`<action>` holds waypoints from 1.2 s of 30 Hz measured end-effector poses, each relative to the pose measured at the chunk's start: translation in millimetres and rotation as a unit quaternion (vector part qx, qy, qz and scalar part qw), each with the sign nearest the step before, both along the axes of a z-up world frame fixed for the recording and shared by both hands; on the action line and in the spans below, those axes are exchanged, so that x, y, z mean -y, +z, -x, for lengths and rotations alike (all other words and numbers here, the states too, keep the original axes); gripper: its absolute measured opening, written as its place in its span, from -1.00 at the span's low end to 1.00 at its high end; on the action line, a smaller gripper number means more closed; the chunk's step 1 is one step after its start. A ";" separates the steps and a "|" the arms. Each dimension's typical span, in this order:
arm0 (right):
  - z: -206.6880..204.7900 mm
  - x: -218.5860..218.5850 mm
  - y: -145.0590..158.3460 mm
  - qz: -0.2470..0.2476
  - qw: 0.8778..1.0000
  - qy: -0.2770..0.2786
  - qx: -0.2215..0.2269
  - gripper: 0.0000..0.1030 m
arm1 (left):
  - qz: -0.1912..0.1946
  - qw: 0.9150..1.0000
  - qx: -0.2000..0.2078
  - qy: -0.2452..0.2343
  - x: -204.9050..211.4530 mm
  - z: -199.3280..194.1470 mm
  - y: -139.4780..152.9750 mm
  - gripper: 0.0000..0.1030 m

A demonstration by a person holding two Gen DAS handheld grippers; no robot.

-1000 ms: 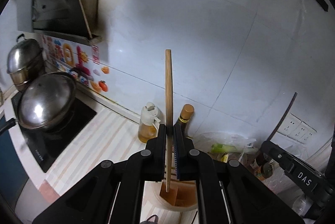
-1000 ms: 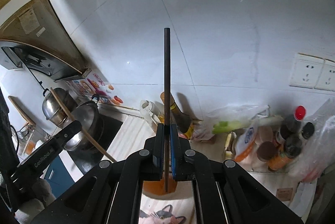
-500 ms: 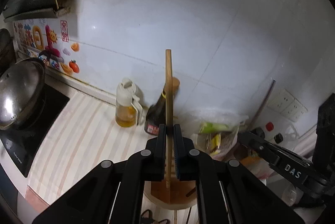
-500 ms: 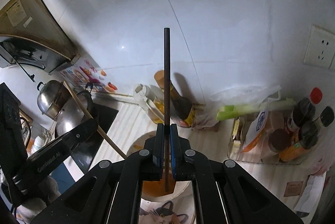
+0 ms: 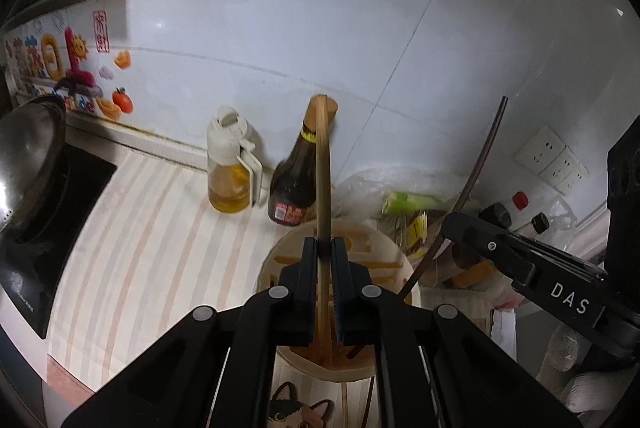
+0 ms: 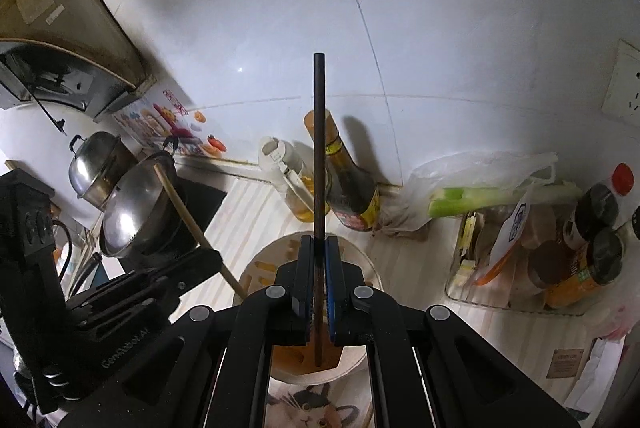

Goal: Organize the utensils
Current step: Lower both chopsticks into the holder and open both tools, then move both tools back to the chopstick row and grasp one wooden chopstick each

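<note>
Left gripper (image 5: 325, 252) clamps a light wooden chopstick (image 5: 323, 168); right gripper (image 6: 319, 252), marked "DAS", clamps a dark chopstick (image 6: 319, 148), both above the utensil holder (image 6: 360, 264).

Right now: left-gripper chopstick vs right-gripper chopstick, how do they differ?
Colour: the light chopstick in the left gripper is pale bamboo; the dark chopstick in the right gripper is dark brown.
Shared: each is clamped between shut fingers, lower end pointing down into the utensil holder.
</note>
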State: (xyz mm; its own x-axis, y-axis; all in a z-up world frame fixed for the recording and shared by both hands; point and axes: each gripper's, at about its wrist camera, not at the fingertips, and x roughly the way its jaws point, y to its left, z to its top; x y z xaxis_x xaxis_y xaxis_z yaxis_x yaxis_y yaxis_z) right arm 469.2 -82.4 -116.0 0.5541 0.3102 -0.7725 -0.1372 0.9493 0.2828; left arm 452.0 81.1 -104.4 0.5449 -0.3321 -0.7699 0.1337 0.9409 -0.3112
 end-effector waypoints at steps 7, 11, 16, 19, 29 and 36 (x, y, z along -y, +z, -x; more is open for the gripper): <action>-4.3 -8.4 -11.3 0.011 0.999 0.015 -0.030 -0.89 | 0.019 0.999 -0.044 -0.010 -5.0 -6.3 -9.2 -0.88; -3.7 -9.4 -13.1 0.009 0.998 0.020 -0.053 -0.83 | 0.022 0.999 -0.046 -0.002 -11.3 -4.0 0.7 -0.71; 5.6 3.3 -4.2 0.001 0.998 0.001 -0.055 -0.32 | 0.010 0.999 -0.013 0.031 -24.7 7.6 20.7 0.65; 15.6 15.9 5.7 0.002 0.999 -0.016 -0.046 -0.13 | -0.005 0.999 0.005 0.048 -30.0 18.5 32.1 0.87; 70.5 58.6 21.7 0.027 0.996 -0.077 -0.023 0.93 | -0.068 0.991 0.037 0.105 -20.6 74.8 34.7 1.00; 117.7 107.2 -9.6 0.045 0.991 -0.116 -0.041 0.95 | -0.106 0.987 0.001 0.119 10.5 120.1 -1.9 1.00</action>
